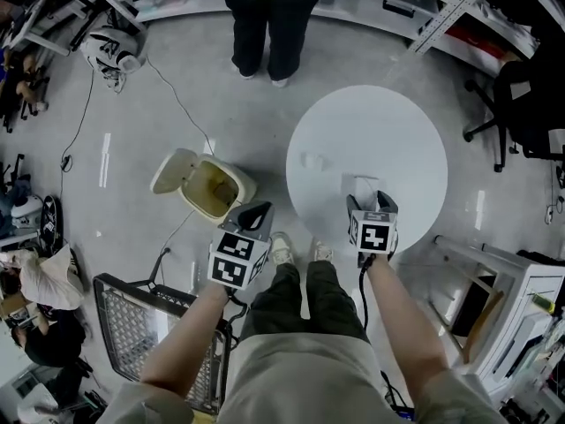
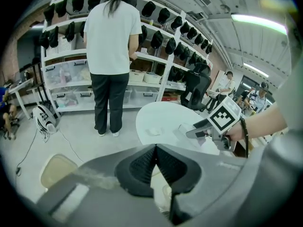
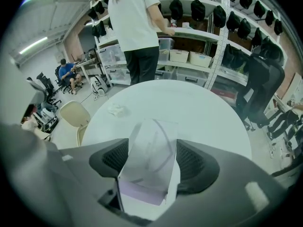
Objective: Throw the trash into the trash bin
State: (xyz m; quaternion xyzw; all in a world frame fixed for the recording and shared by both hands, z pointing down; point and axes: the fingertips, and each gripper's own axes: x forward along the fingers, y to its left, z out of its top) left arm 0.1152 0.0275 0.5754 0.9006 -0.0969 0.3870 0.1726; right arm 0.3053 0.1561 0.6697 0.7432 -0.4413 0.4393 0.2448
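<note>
Folded white paper stands on the round white table, centre right in the head view, between the right gripper's wide-apart jaws. A crumpled scrap lies further up the tabletop. The left gripper, jaws together and empty, hangs beside the open trash bin on the floor, left of centre.

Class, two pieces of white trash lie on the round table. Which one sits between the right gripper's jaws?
The flat translucent white wrapper, framed by the right gripper's jaws; the small crumpled white wad lies apart, farther left.
</note>
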